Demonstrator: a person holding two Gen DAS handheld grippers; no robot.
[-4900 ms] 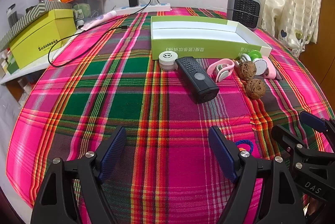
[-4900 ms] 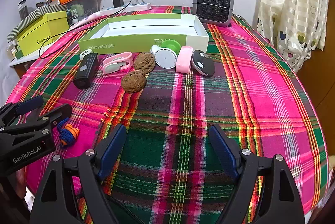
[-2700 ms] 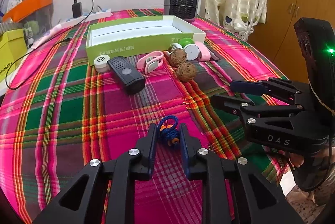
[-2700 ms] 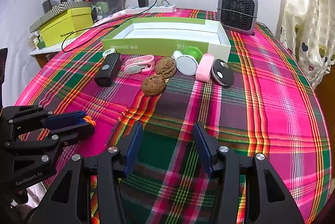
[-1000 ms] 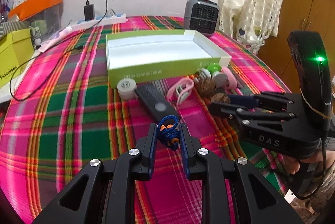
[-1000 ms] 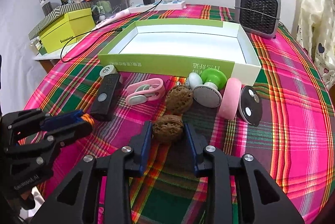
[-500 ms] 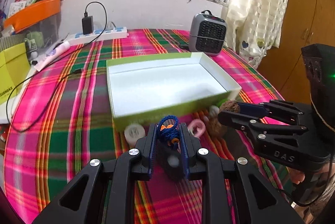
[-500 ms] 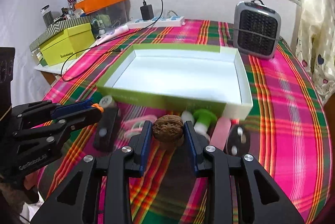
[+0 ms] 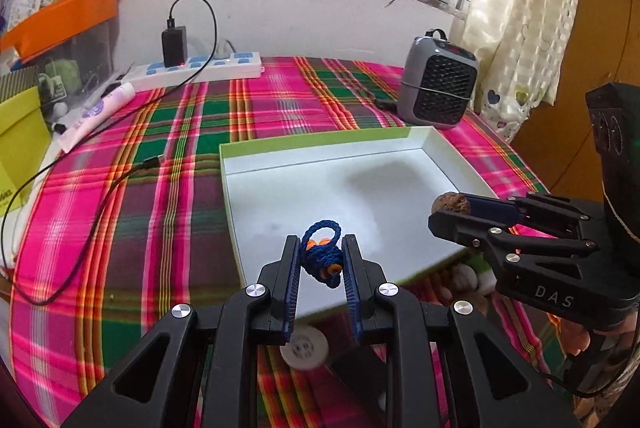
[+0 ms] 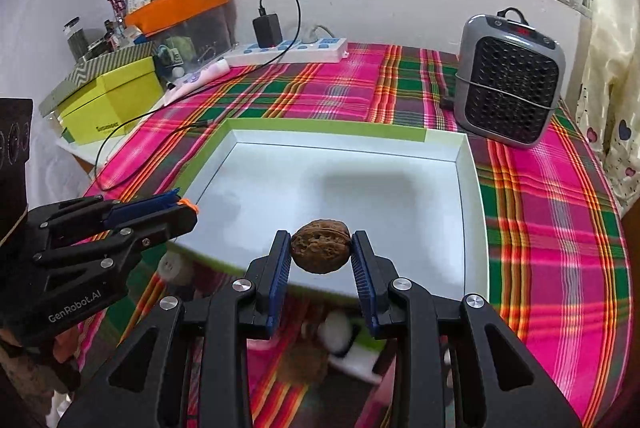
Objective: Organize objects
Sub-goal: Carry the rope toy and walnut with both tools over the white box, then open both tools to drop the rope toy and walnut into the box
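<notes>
I see a table w/ a pink-green plaid cloth (image 9: 280,100); on it sit an open green box w/ white inside (image 10: 466,188), a grey fan heater (image 10: 510,84) just behind the box's far right corner, and a white power strip (image 10: 288,54) by the wall w/ a black charger (image 10: 267,28) plugged in. A black cable (image 9: 100,212) trails over the cloth's left side, and small items by the box's near wall are too blurred for me to ID.

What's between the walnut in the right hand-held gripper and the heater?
Only the green-rimmed tray, its bare white floor and far wall, then a strip of plaid cloth before the heater. The right wrist view shows it, with the walnut in front.
</notes>
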